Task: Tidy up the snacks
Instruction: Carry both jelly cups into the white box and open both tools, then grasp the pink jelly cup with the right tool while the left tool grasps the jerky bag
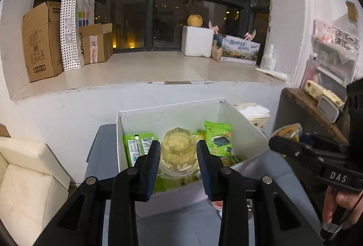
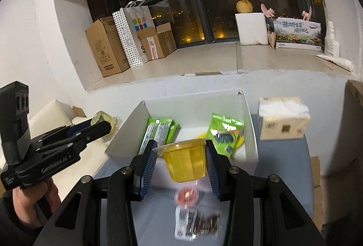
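Observation:
In the left wrist view my left gripper (image 1: pixel 178 148) is shut on a pale clear jelly cup (image 1: pixel 178 150), held bottom-up above the white box (image 1: pixel 168 112). The box holds green snack packets (image 1: pixel 138 148) and a green seaweed bag (image 1: pixel 219 139). My right gripper (image 2: pixel 181 148) is shut on a deep yellow jelly cup (image 2: pixel 185 162), upright, just in front of the box's (image 2: pixel 195 105) near wall. Each gripper also shows in the other view: the right gripper (image 1: pixel 275 141) at the right edge and the left gripper (image 2: pixel 102 126) at the left edge, each with its cup.
On the grey table (image 2: pixel 281 159) below the right gripper lie a small orange jelly cup (image 2: pixel 187 197) and a blurred snack packet (image 2: pixel 197 223). A tissue pack (image 2: pixel 283 118) stands right of the box. A cream sofa (image 1: pixel 29 168) is at the left, a window ledge with cartons behind.

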Available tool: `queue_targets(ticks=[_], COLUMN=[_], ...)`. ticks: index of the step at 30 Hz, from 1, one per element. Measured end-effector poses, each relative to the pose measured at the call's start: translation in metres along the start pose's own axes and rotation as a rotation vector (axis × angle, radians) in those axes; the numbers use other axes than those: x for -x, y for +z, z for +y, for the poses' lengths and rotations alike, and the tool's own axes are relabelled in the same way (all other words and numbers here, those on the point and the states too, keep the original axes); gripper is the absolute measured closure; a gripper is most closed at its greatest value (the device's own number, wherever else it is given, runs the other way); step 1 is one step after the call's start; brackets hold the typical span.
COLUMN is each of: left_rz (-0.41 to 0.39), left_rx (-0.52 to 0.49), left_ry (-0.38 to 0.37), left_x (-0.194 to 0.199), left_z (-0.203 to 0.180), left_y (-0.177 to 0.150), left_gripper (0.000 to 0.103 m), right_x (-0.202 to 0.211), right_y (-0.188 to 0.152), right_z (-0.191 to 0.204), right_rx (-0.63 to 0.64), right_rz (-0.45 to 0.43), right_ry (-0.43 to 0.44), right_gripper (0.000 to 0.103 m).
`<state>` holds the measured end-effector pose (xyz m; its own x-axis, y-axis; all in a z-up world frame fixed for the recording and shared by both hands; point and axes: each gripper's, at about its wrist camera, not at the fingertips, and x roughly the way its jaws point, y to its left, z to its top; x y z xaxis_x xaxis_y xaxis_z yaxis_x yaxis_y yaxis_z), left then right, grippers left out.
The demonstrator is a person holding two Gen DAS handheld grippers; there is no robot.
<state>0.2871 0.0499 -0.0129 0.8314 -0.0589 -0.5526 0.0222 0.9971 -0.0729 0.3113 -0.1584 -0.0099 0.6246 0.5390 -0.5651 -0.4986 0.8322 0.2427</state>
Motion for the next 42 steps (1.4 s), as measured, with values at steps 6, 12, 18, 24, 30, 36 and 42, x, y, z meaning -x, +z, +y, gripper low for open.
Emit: queue_targets(ticks=[6,12,18,24,30,36,42], left_rz=[0.057,0.099,0.119,0.134,0.125,0.115,0.131], left_rx=[0.016,0.034,0.043,0.038,0.039,0.035,0.049], left_ry=[0.02,0.049,0.062,0.047,0.035,0.02,-0.019], left_x=[-0.035,-0.061,-0.067,-0.059,-0.032,0.005,0.034], left_z=[0.014,0.028,0.033,0.027,0.016,-0.002,-0.026], left_y=[0.005,-0.007,-0.019,-0.026,-0.036,-0.071,-0.116], left_gripper=[0.066,0.058,0.002,0.0,0.0,0.0,0.0], right_x=[-0.039,-0.076,-0.078,-0.055,-0.022,0.03,0.045], right_y=[0.024,0.018,0.005,0.001,-0.011,-0.057,-0.112], right_z=[-0.006,-0.017,-0.024,-0.027,-0.02,-0.013,-0.013], right_rx=[0.001,0.001,-0.014,-0.054,-0.028,-0.018,-0.058], right_rz=[0.042,0.113,0.121,0.087,0.084,0.054,0.089], right_ry=[-0.01,-0.088,-0.111,-0.087,-0.119,-0.11,-0.098], right_gripper=[0.057,0.054,0.013,0.001,0.0,0.0,0.0])
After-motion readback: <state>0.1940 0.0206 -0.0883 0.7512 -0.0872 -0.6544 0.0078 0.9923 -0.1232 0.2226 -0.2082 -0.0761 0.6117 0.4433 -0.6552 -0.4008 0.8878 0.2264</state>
